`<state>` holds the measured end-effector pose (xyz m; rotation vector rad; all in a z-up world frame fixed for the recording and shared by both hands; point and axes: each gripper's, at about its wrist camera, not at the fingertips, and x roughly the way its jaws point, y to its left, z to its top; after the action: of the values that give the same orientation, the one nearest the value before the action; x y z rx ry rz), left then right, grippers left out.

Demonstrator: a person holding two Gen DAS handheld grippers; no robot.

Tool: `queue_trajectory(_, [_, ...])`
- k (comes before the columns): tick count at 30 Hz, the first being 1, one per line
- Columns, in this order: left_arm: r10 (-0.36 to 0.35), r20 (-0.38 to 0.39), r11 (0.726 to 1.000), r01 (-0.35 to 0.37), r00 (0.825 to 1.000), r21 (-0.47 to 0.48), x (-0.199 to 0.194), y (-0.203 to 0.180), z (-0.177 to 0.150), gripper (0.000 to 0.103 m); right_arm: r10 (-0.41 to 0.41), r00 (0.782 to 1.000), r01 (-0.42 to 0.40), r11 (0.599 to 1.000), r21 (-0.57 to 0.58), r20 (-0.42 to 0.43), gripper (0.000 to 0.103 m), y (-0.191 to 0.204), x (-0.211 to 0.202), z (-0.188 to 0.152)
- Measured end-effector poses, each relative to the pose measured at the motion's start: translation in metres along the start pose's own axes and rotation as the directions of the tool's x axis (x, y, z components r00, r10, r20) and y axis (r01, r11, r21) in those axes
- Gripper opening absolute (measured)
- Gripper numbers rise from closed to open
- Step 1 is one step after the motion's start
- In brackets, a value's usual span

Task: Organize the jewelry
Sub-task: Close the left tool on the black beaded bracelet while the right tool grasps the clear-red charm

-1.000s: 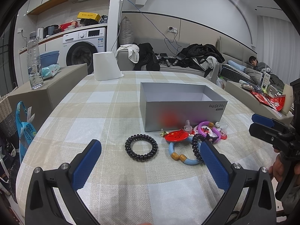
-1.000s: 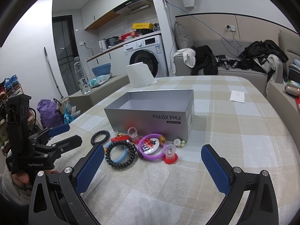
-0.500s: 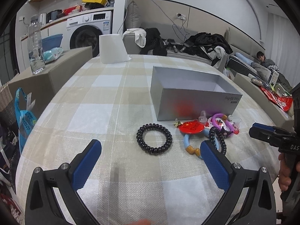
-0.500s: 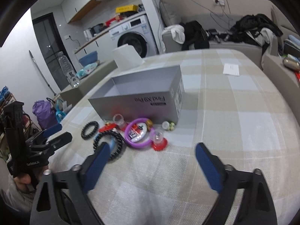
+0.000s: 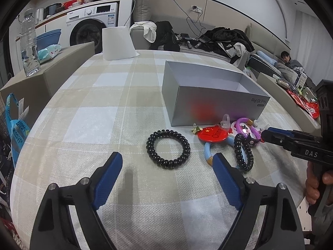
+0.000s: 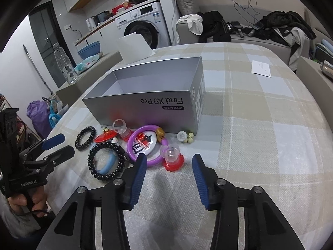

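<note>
Your left gripper [image 5: 167,169] stands wide, its jaws just closing a little, nothing between them, near the black coil bracelet [image 5: 168,149] on the worktop [image 5: 93,114]. Your right gripper [image 6: 168,167], jaws just narrowing but empty, hovers near the red ring [image 6: 173,159] before the grey box [image 6: 145,106].

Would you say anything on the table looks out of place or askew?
Yes. The jewelry sits in a jumble in front of the grey box, none visibly inside it. The beaded bracelet overlaps the blue bangle, and the box's print reads upside down in the right wrist view.
</note>
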<state>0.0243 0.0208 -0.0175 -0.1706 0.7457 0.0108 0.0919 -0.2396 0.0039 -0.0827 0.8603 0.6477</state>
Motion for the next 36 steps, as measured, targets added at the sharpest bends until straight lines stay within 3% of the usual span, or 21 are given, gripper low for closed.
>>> queue_trajectory(3, [0.001, 0.0, 1.0, -0.001, 1.0, 0.0, 0.001, 0.0, 0.0, 0.085, -0.009, 1.0, 0.009, 1.0, 0.0, -0.012, 0.028, 0.001, 0.003, 0.001])
queue_trajectory(4, [0.001, -0.001, 1.0, -0.001, 1.0, 0.0, 0.001, 0.0, 0.0, 0.085, -0.008, 1.0, 0.008, 1.0, 0.0, -0.008, 0.019, 0.001, 0.002, 0.0])
queue_trajectory(12, [-0.005, -0.018, 1.0, 0.005, 1.0, -0.001, 0.003, 0.001, -0.001, 0.084, 0.054, 0.997, -0.056, 0.998, 0.027, 0.062, 0.018, -0.006, -0.017, -0.009])
queue_trajectory(16, [-0.005, -0.058, 1.0, 0.005, 0.998, 0.006, 0.01, 0.001, 0.0, 0.068, 0.069, 0.993, -0.071, 0.997, 0.025, 0.091, 0.018, -0.004, -0.024, -0.008])
queue_trajectory(23, [0.026, -0.105, 0.999, -0.022, 0.994, 0.048, 0.022, -0.004, 0.011, 0.06, 0.079, 0.994, -0.08, 0.997, 0.007, 0.077, 0.018, 0.0, -0.02, -0.007])
queue_trajectory(25, [0.035, -0.113, 0.998, -0.028, 0.993, 0.061, 0.023, -0.005, 0.013, 0.041, 0.08, 0.993, -0.081, 0.997, 0.006, 0.083, 0.018, 0.001, -0.023, -0.008])
queue_trajectory(32, [-0.006, -0.083, 0.999, 0.01, 0.996, 0.049, 0.013, 0.0, 0.009, 0.033, 0.084, 0.992, -0.084, 0.996, 0.002, 0.099, 0.018, 0.001, -0.026, -0.008])
queue_trajectory(34, [-0.006, -0.073, 0.999, 0.01, 0.997, 0.053, 0.009, 0.0, 0.007, 0.009, 0.084, 0.991, -0.084, 0.996, -0.003, 0.101, 0.018, 0.001, -0.026, -0.009])
queue_trajectory(36, [-0.01, -0.06, 0.999, 0.013, 0.998, 0.052, 0.006, 0.0, 0.007, 0.009, 0.083, 0.991, -0.083, 0.997, -0.007, 0.101, 0.018, 0.002, -0.026, -0.01])
